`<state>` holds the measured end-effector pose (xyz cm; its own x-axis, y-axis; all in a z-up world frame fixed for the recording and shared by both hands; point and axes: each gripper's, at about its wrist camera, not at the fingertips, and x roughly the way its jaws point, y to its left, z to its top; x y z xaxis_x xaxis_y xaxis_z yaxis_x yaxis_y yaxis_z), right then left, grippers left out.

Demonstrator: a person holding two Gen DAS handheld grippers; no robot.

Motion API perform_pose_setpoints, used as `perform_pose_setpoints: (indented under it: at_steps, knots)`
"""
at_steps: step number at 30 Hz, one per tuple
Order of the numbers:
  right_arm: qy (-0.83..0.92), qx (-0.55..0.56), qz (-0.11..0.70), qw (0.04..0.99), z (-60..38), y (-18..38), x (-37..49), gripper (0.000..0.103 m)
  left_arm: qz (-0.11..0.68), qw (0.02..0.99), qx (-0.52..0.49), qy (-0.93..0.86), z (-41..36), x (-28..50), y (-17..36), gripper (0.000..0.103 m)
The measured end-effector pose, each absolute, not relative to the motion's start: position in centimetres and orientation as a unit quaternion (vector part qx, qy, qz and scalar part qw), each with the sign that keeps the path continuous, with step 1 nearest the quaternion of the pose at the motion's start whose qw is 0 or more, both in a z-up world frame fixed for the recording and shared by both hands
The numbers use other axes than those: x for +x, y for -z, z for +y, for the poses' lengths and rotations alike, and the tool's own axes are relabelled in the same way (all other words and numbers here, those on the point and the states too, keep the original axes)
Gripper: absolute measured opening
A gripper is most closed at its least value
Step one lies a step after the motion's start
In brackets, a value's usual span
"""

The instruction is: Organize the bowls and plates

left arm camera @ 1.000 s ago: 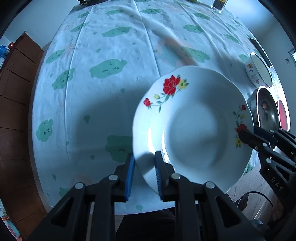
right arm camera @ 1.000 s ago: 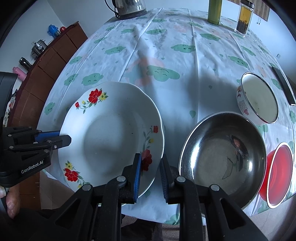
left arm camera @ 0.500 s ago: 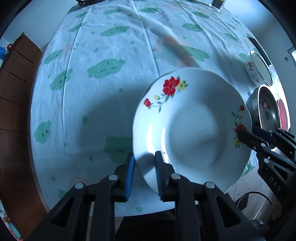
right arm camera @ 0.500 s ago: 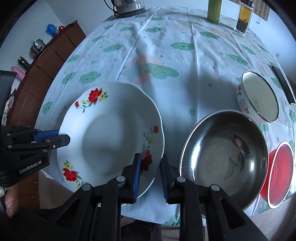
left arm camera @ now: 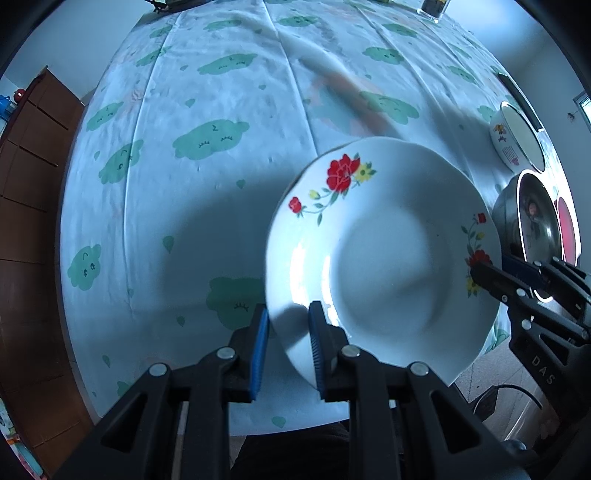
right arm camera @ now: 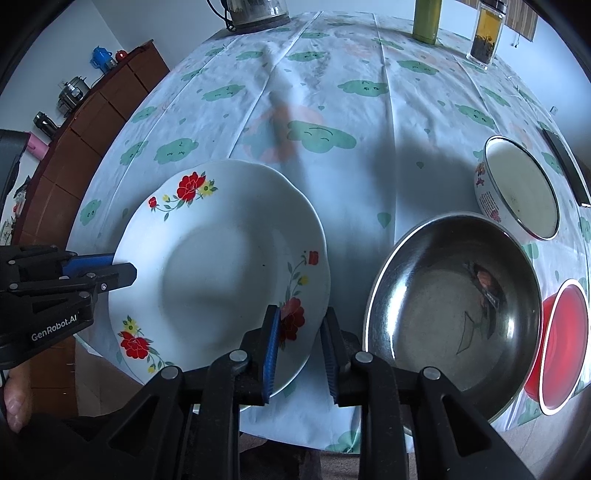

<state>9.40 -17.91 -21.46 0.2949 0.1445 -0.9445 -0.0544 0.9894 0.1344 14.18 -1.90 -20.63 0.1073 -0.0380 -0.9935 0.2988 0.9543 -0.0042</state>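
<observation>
A white plate with red flowers hangs just over the front edge of the table, held at two sides. My left gripper is shut on its near-left rim, with the rim between the blue pads. Over in the right wrist view, my right gripper is shut on the right rim of the plate, over a red flower. To the right of the plate sit a steel bowl, a white enamel bowl and a red bowl.
A cloud-print cloth covers the table. At the far edge stand a kettle, a green bottle and a glass jar. A dark flat device lies at the right edge. A wooden cabinet lines the left wall.
The plate and both grippers have kept their place. The right gripper's jaws stand a touch wider than before.
</observation>
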Motion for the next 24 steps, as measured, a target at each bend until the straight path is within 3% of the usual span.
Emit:
perform_pose_setpoints:
  at_steps: [9, 15, 24]
  knots:
    - [-0.059, 0.022, 0.590, 0.805, -17.4, 21.6, 9.6, 0.029, 0.659, 0.738, 0.093, 0.113, -2.0, 14.2, 20.6, 0.020]
    - [-0.059, 0.015, 0.588, 0.807, -17.2, 21.5, 9.5, 0.032, 0.651, 0.745, 0.092, 0.114, -2.2, 14.3, 20.1, 0.033]
    - [-0.060, -0.014, 0.573, 0.817, -16.4, 20.8, 9.4, 0.041, 0.650, 0.746, 0.086, 0.114, -2.2, 14.2, 20.1, 0.035]
